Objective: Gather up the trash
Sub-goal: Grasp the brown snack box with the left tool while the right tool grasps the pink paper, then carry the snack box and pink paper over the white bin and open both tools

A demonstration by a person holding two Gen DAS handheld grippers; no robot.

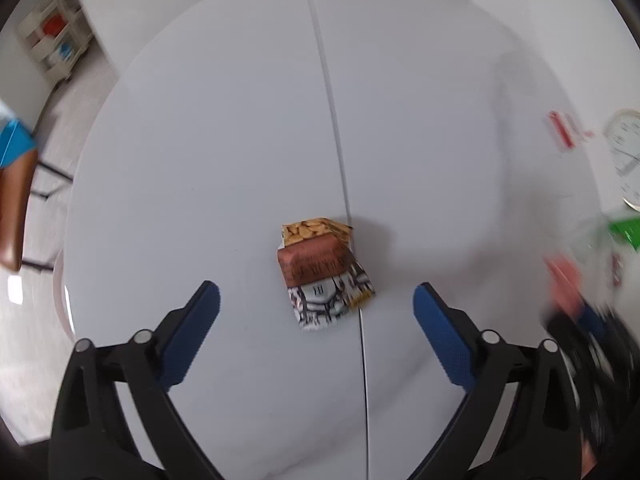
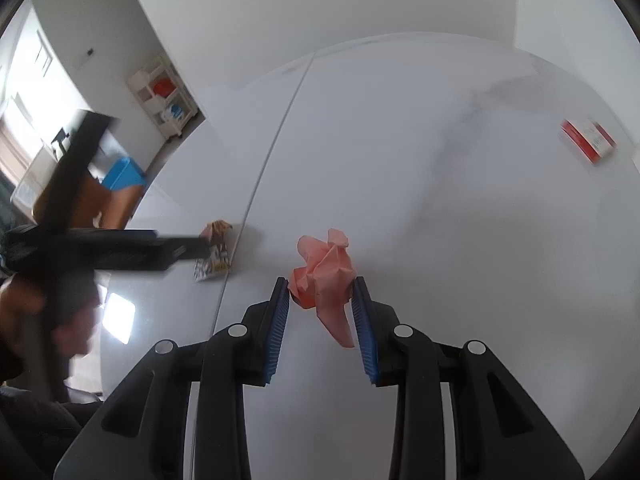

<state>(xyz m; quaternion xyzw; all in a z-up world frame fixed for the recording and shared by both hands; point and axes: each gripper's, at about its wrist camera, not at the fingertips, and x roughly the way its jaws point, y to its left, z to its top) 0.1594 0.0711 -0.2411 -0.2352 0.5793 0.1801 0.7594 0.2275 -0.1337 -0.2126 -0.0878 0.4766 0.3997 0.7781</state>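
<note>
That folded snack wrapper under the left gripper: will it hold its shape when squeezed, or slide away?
The snack wrapper looks like thin printed film folded over itself, so it will probably crush rather than resist. It seems light and lies on a smooth white table, so a one-sided nudge may slide it. The open left gripper straddles it, which should help.

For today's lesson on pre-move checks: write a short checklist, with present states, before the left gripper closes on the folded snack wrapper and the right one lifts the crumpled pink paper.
1. Left gripper wide open: ok.
2. Folded brown-and-white snack wrapper centred between its blue finger pads: ok.
3. Left fingertips down at wrapper level: cannot tell.
4. Right gripper shut on crumpled pink paper: ok.
5. Paper clear of the white table: cannot tell.
6. Red-and-white box clear of both grippers: ok.
</note>
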